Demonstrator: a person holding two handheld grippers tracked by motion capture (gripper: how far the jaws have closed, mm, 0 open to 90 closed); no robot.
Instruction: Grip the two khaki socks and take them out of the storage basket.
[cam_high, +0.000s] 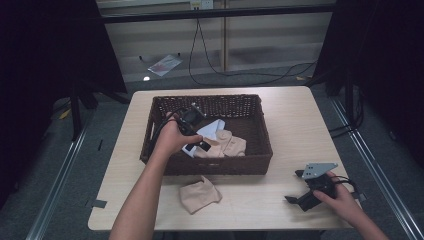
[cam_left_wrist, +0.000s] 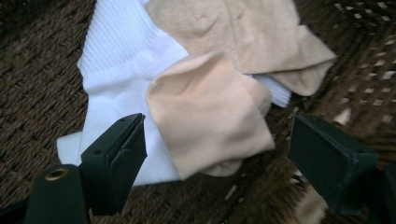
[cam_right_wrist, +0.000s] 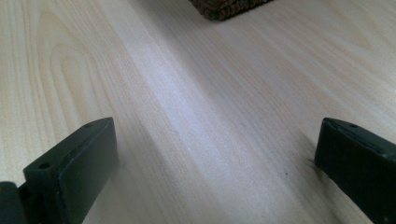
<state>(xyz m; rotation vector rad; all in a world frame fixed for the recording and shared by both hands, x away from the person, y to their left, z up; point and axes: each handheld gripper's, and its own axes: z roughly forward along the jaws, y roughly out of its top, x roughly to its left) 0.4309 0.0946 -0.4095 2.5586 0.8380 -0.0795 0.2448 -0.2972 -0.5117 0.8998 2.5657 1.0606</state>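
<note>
A brown wicker basket (cam_high: 215, 165) stands in the middle of the light wooden table (cam_high: 295, 125). Inside it a white sock (cam_left_wrist: 116, 70) lies under a folded beige sock (cam_left_wrist: 205, 112), with a second beige sock (cam_left_wrist: 243, 32) behind. My left gripper (cam_high: 202, 145) reaches down into the basket. Its jaws stand open on either side of the folded beige sock (cam_high: 227, 145), and the pads are clear of it. A third beige sock (cam_high: 199, 194) lies on the table in front of the basket. At the front right, my right gripper (cam_high: 292, 199) rests low over bare wood, open and empty.
A basket corner (cam_right_wrist: 224, 7) lies ahead of the right gripper (cam_right_wrist: 215, 126). Black cables (cam_high: 240, 75) and a flat packet (cam_high: 164, 64) lie on the floor behind the table. Dark curtains and stands flank both sides. The table's front edge runs close to the right hand.
</note>
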